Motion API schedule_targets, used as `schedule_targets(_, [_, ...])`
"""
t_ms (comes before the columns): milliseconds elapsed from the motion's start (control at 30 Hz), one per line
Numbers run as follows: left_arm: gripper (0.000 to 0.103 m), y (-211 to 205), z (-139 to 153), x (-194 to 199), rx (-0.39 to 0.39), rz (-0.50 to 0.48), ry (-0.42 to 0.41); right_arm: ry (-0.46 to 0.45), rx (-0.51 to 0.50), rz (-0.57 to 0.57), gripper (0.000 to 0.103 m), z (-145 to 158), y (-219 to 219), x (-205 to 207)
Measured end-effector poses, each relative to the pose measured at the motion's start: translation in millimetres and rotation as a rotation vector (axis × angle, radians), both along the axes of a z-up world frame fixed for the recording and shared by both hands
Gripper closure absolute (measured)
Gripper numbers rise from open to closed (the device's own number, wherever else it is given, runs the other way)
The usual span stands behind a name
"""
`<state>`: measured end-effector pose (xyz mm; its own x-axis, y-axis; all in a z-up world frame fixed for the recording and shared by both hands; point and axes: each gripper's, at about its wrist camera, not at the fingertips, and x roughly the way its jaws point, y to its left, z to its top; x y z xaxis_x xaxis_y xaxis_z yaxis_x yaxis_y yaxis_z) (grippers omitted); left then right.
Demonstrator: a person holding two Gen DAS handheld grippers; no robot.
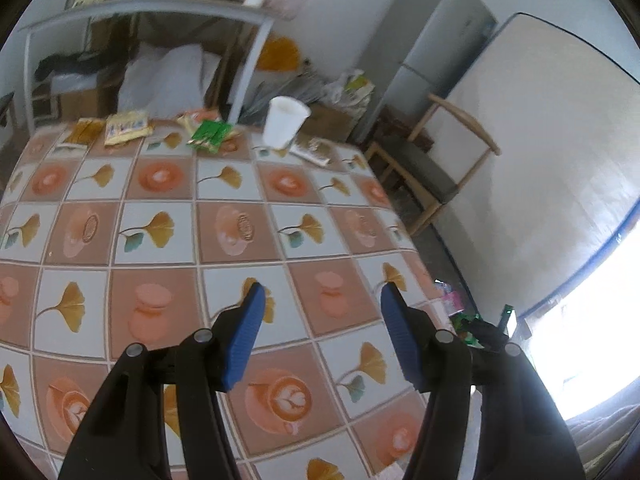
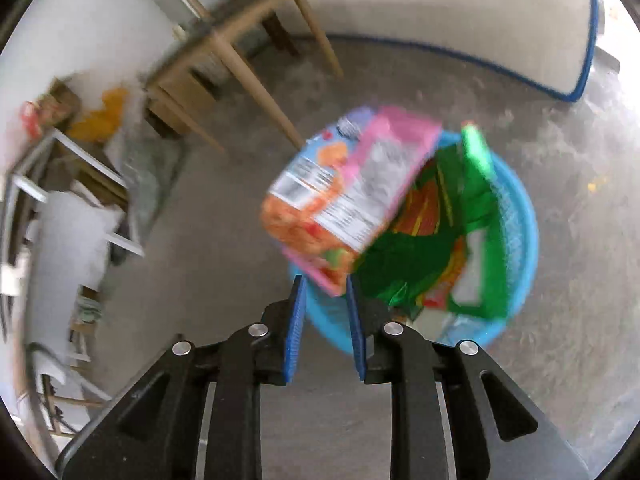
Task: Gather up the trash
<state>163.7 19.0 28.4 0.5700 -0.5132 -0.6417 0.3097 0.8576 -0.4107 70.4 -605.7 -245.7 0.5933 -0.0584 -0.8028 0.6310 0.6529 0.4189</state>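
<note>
In the right wrist view my right gripper (image 2: 326, 284) is open over a blue basin (image 2: 520, 216) on the floor. A pink and orange snack wrapper (image 2: 344, 196) hangs blurred just beyond the fingertips, over the basin's near rim, apart from the pads. Green wrappers (image 2: 452, 240) lie inside the basin. In the left wrist view my left gripper (image 1: 322, 296) is open and empty above the patterned tablecloth (image 1: 192, 256). At the table's far edge lie a green wrapper (image 1: 210, 136), yellow wrappers (image 1: 126, 128), a white paper cup (image 1: 284, 122) and a small packet (image 1: 316, 152).
A wooden chair (image 1: 436, 160) stands right of the table, with a fridge (image 1: 424, 48) and a leaning mattress (image 1: 540, 160) behind. In the right wrist view the chair legs (image 2: 248, 68) stand on the concrete floor, with a shelf frame (image 2: 80, 184) at left.
</note>
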Motion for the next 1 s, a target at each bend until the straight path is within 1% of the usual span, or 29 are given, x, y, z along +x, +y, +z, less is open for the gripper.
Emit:
schedule_targets(100, [0.044, -0.7, 4.7, -17.7, -0.019, -0.028, -0.04, -0.069, -0.036, 0.008, 0.078, 38.8, 17.6, -35.5])
schedule_targets(133, [0.044, -1.2, 6.1, -24.3, -0.024, -0.04, -0.051, -0.084, -0.053, 0.011, 0.077, 51.7, 25.0, -40.6])
schedule_targets(200, [0.041, -3.2, 8.3, -37.2, -0.027, -0.055, -0.074, -0.118, -0.108, 0.031, 0.073, 84.4, 46.3, -57.5])
schedule_targets(233, [0.04, -4.4, 8.9, -41.9, -0.022, -0.059, -0.084, -0.129, -0.132, 0.037, 0.07, 95.2, 49.3, -46.2])
schedule_targets(267, [0.038, -6.6, 9.7, -47.9, -0.014, -0.064, -0.097, -0.152, -0.177, 0.05, 0.068, 112.9, 61.8, -60.5])
schedule_targets(300, [0.034, -10.0, 11.0, -55.6, 0.001, -0.07, -0.115, -0.179, -0.219, 0.064, 0.06, 132.1, 75.9, -72.1])
schedule_targets(333, [0.032, -14.0, 12.5, -63.8, 0.014, -0.073, -0.133, -0.206, -0.265, 0.077, 0.048, 154.8, 93.6, -79.4])
schedule_targets(367, [0.028, -16.1, 13.3, -68.5, 0.018, -0.075, -0.144, -0.226, -0.301, 0.087, 0.041, 166.8, 104.1, -80.9])
schedule_targets(400, [0.022, -20.2, 15.0, -76.6, 0.023, -0.078, -0.161, -0.262, -0.358, 0.103, 0.026, 185.7, 123.2, -91.3])
schedule_targets(433, [0.019, -24.5, 17.0, -84.6, 0.03, -0.074, -0.178, -0.298, -0.421, 0.119, 0.012, 203.1, 143.1, -100.4])
schedule_targets(467, [0.013, -29.0, 19.5, -92.2, 0.041, -0.067, -0.194, -0.331, -0.475, 0.13, 0.007, 215.6, 158.0, -107.4])
schedule_targets(500, [0.008, -31.9, 21.3, -97.2, 0.048, -0.06, -0.205, -0.368, -0.517, 0.139, 0.007, 233.1, 173.9, -116.5])
schedule_targets(533, [0.005, -35.5, 24.7, -103.7, 0.056, -0.047, -0.224, -0.389, -0.538, 0.146, 0.007, 240.5, 181.2, -119.0])
schedule_targets(567, [0.005, -37.2, 26.9, -108.2, 0.058, -0.033, -0.238, -0.422, -0.566, 0.158, 0.007, 254.0, 198.2, -127.1])
schedule_targets(600, [0.005, -40.4, 30.4, -113.8, 0.069, -0.002, -0.255, -0.446, -0.572, 0.168, 0.007, 262.4, 208.4, -132.6])
schedule_targets(667, [0.005, -46.9, 36.9, -122.8, 0.093, 0.064, -0.28, -0.488, -0.568, 0.209, 0.007, 273.4, 231.8, -139.4])
schedule_targets(767, [0.005, -52.3, 37.0, -130.8, 0.093, 0.107, -0.278, -0.487, -0.585, 0.279, 0.007, 275.5, 260.5, -137.2])
schedule_targets(833, [0.005, -61.1, 27.9, -136.1, 0.15, 0.144, -0.245, -0.431, -0.615, 0.321, 0.007, 269.1, 283.9, -130.5])
schedule_targets(867, [0.005, -64.2, 22.9, -138.0, 0.177, 0.144, -0.235, -0.408, -0.622, 0.336, 0.007, 269.5, 293.6, -131.3])
schedule_targets(900, [0.005, -68.3, 15.0, -140.4, 0.212, 0.139, -0.22, -0.356, -0.617, 0.356, 0.007, 261.8, 302.9, -126.3])
schedule_targets(933, [0.005, -71.0, 6.4, -141.7, 0.248, 0.139, -0.197, -0.324, -0.611, 0.372, 0.007, 256.1, 306.7, -124.5])
schedule_targets(967, [0.005, -71.4, -0.2, -141.8, 0.266, 0.142, -0.175, -0.27, -0.587, 0.406, 0.007, 248.0, 317.0, -122.2])
schedule_targets(1000, [0.005, -70.4, -9.6, -141.4, 0.282, 0.154, -0.131, -0.237, -0.568, 0.434, 0.007, 240.1, 321.1, -117.1])
